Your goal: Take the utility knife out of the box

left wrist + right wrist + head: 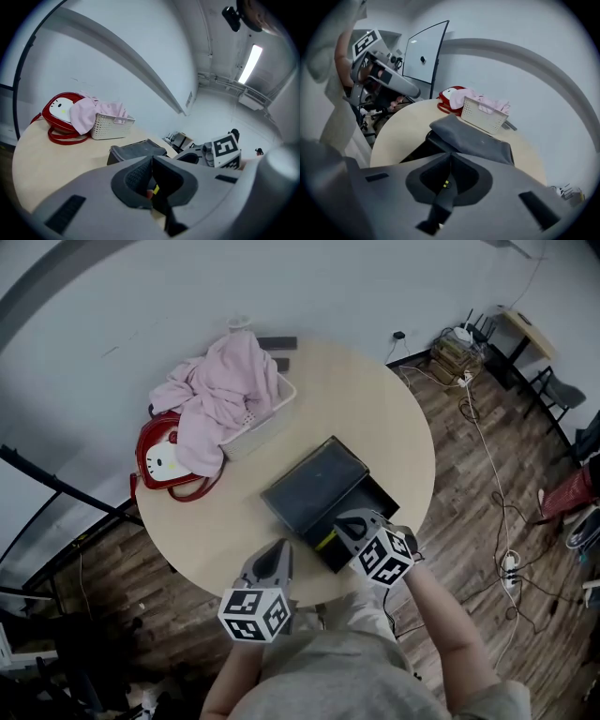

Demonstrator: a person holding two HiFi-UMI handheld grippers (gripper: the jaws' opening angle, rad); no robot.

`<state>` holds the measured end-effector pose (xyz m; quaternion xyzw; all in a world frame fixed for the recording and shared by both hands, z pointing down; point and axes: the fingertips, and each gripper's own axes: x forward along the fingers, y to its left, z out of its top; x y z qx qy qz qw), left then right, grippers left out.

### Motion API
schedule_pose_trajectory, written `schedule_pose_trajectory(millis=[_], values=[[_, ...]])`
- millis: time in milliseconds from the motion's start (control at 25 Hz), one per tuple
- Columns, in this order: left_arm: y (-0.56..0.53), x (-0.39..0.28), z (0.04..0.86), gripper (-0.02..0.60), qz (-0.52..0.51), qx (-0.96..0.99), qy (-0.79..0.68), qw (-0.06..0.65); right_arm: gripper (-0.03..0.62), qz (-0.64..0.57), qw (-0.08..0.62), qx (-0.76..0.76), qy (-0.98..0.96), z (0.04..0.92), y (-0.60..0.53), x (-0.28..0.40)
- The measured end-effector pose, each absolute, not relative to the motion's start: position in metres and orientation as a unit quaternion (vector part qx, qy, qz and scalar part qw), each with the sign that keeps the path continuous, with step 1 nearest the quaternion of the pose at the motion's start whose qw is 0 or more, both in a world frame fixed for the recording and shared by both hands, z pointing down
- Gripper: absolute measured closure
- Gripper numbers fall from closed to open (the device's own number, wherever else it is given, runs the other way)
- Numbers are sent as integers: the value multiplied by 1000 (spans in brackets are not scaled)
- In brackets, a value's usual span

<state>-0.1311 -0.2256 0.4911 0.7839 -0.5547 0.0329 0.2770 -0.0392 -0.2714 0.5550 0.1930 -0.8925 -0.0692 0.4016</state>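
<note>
Over the open end of the box (314, 486) on the counter (375, 409), my right gripper (354, 522) hangs with fingers pressed together, as on the left gripper (279, 552) — so I'd spread them first, then straddle the yellow utility knife (324, 541) lying inside.

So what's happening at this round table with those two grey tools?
A person holds a gripper in each hand above a round table. The right gripper, jaws shut and empty, is over the open end of a dark box whose grey lid sits askew. A yellow strip, perhaps the utility knife, shows inside. The left gripper, also shut, hangs by the table's near edge. Nothing is out yet.
</note>
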Motion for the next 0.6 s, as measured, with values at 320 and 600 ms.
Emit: schedule_pose_trajectory(millis=[320, 600], values=[[-230, -134, 505, 577, 32, 758, -582, 294, 589, -97, 488, 23, -867, 599, -274, -44], [-233, -136, 511, 577, 37, 745, -597, 296, 484, -103, 554, -110, -819, 633, -258, -34]])
